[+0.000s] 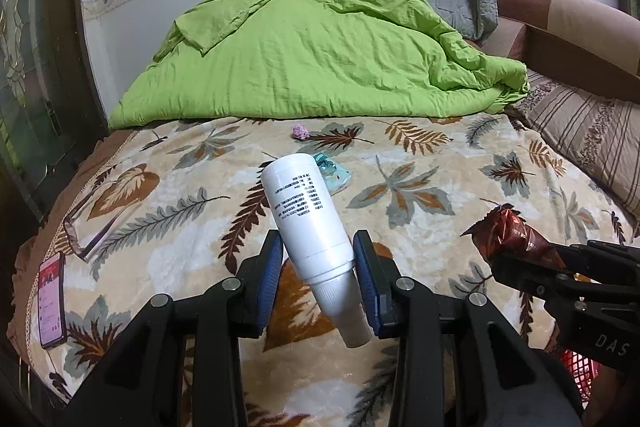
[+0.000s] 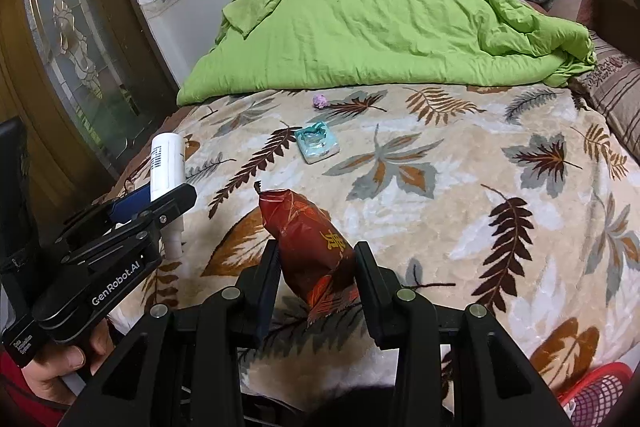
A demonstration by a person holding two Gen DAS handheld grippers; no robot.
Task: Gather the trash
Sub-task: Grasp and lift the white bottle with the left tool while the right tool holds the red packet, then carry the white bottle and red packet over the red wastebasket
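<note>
Trash in hand on both sides: left gripper (image 1: 318,269) has its jaws clamped on a white plastic bottle (image 1: 306,215), low on the body near the nozzle end, bottle tilted, base pointing away over the bed. Right gripper (image 2: 318,273) jaws closed on a red-brown snack wrapper (image 2: 310,239), held up off the leaf-print blanket (image 2: 460,195).

Still lying on the blanket: a teal packet (image 2: 318,145) and, farther back near the green duvet (image 2: 380,23), a small pink crumpled scrap (image 2: 321,101).

Risks, as I judge them: the bottle is smooth and gripped off-centre, so it could pivot or slide out if I swing fast. The wrapper is soft and crinkly; it may slip through the pads.

Left view alone shows a phone (image 1: 51,301) and glasses (image 1: 86,227) at the blanket's left edge, which are not trash and must be left alone. The red basket (image 2: 600,393) is clearer in the right view, low right, probably the drop point. Right view also shows a hand (image 2: 60,367) on the left gripper's grip.
</note>
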